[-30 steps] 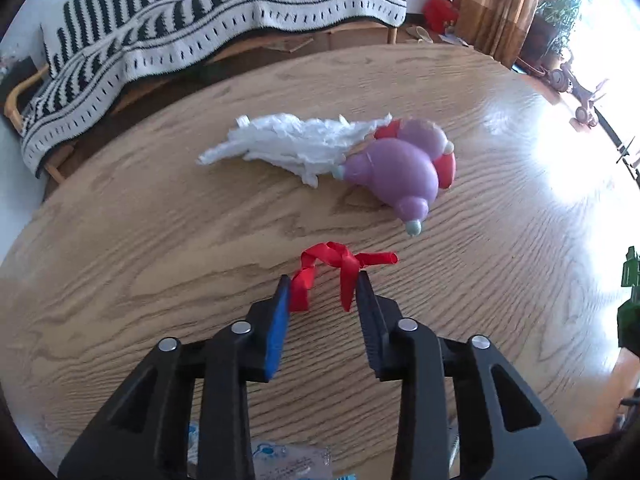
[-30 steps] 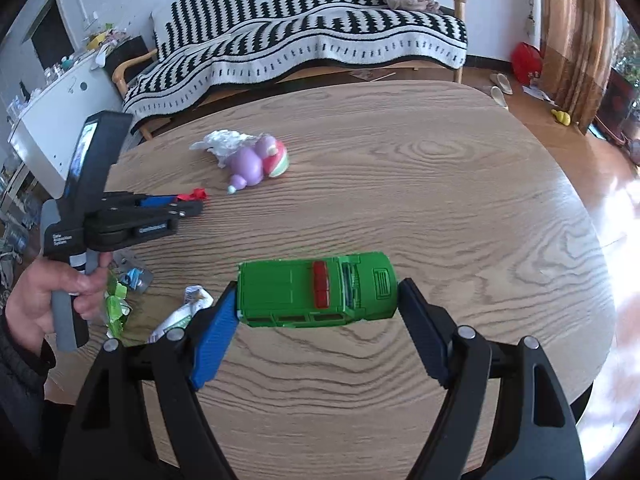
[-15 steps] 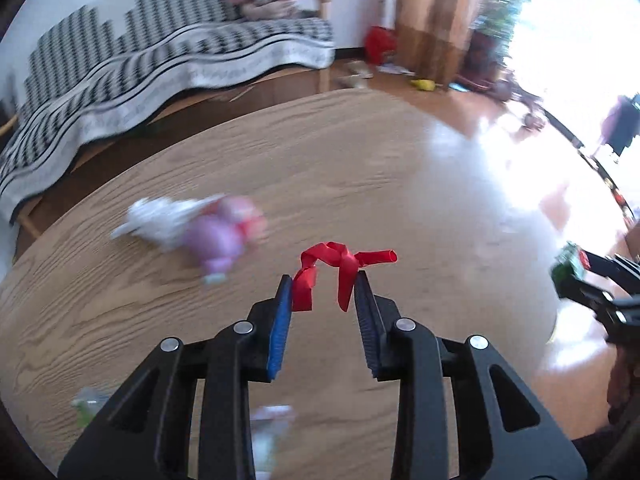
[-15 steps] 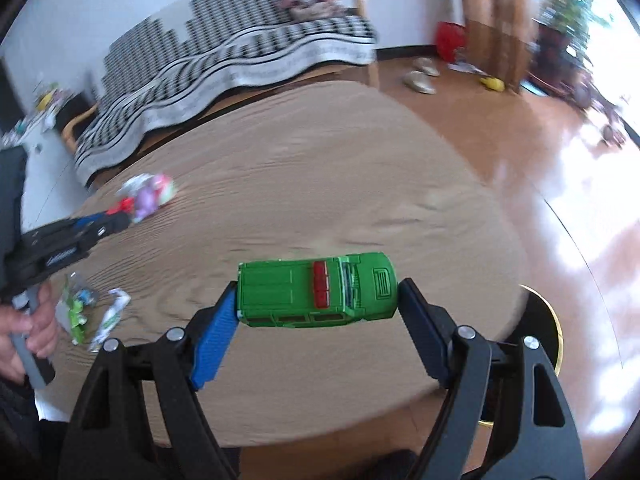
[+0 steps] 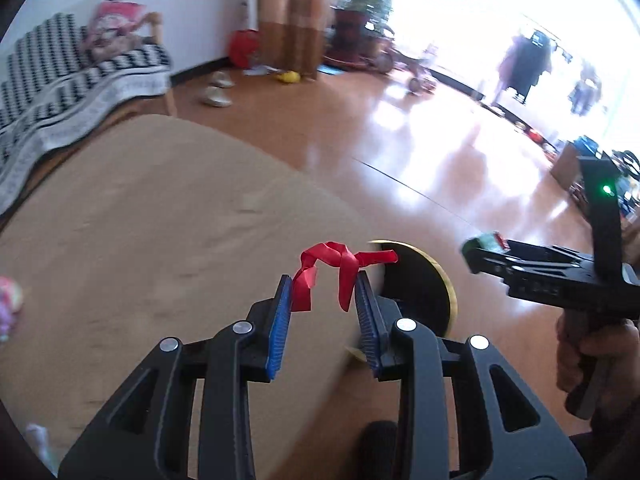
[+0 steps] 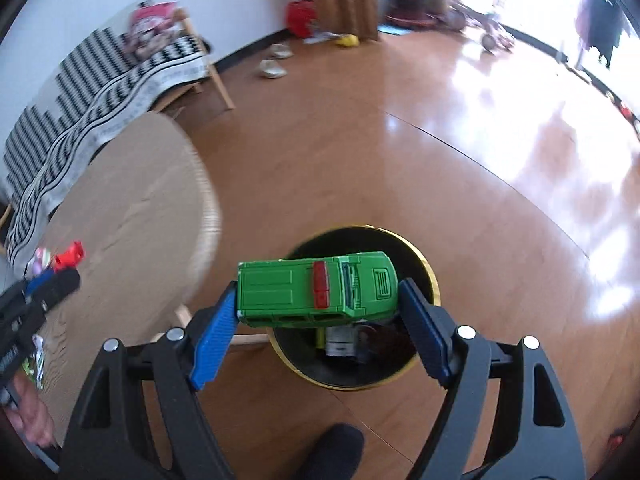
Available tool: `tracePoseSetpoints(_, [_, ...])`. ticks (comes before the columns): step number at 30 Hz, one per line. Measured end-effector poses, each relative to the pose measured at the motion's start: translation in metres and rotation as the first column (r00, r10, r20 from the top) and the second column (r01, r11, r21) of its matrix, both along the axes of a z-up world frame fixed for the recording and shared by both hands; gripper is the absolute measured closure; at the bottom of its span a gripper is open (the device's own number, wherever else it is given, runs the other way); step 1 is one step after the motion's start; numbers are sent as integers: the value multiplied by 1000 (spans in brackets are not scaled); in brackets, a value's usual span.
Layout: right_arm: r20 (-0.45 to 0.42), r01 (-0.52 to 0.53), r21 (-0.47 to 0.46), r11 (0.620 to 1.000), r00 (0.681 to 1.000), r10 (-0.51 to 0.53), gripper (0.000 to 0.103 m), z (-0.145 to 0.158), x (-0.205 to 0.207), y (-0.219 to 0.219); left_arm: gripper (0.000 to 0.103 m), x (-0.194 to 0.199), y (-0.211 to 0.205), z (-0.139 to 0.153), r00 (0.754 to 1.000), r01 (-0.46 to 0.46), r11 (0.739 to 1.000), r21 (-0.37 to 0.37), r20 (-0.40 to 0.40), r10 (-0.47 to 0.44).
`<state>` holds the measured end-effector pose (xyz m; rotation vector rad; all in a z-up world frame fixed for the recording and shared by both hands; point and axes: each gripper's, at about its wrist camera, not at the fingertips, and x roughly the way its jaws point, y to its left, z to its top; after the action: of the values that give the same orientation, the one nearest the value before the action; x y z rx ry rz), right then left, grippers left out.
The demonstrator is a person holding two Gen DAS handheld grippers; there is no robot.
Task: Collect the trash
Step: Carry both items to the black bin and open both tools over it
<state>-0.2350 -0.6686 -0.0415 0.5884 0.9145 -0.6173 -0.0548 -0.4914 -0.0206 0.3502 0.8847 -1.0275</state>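
Observation:
My left gripper (image 5: pixel 322 280) is shut on a crumpled red ribbon (image 5: pixel 340 264), whose two ends hang against the blue pads. It hovers over the right edge of the round wooden table (image 5: pixel 160 220), just beside a black bin with a gold rim (image 5: pixel 420 288) on the floor. My right gripper (image 6: pixel 316 300) is shut on a green toy car (image 6: pixel 316 292), held lengthwise between its pads directly above the bin (image 6: pixel 434 280). Some rubbish lies at the bin's bottom. The right wrist view shows the left gripper (image 6: pixel 60 276) with the ribbon (image 6: pixel 70 254) at the far left.
The table (image 6: pixel 132 208) bears a purple toy (image 5: pixel 8 304) and wrappers (image 6: pixel 36 356) near its left side. A sofa under a striped blanket (image 6: pixel 100 80) stands behind. Slippers (image 6: pixel 274 68) lie on the shiny wooden floor. A dark shoe tip (image 6: pixel 336 452) shows below the bin.
Both grippers have swung right, away from the middle of the table toward the bin. The right one now hangs over the bin's mouth. Both grips are unchanged.

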Motion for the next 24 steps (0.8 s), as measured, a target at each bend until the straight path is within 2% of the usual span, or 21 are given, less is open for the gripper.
tracePoseSetpoints(6, [3,68,18,998,998,-68,26,-12,-34,-32,72,-33,-59,-35,995,99,994,37,-33,-97])
tracePoseSetpoints(11, [4,86,34,996,996,-87,26,-16,-43,-41,72,-35,-85,-56,992,122,990,67,-48,-119])
tracePoseSetpoints(15, [6,78,34,996,997,-79,26,-15,-38,-40,69,-37,-94,-62,990,131,989,62,-66,-127])
tracePoseSetpoints(18, [4,78,33,996,997,-78,26,-15,-36,-39,64,-41,-97,-63,987,144,988,57,-72,-140])
tracePoseSetpoints(20, [4,80,34,996,997,-80,26,-15,-37,-39,51,-43,-97,-64,987,154,986,58,-56,-151])
tracePoseSetpoints(24, [9,89,37,995,996,-89,26,-14,-40,-40,40,-45,-96,-63,985,169,984,55,-46,-166])
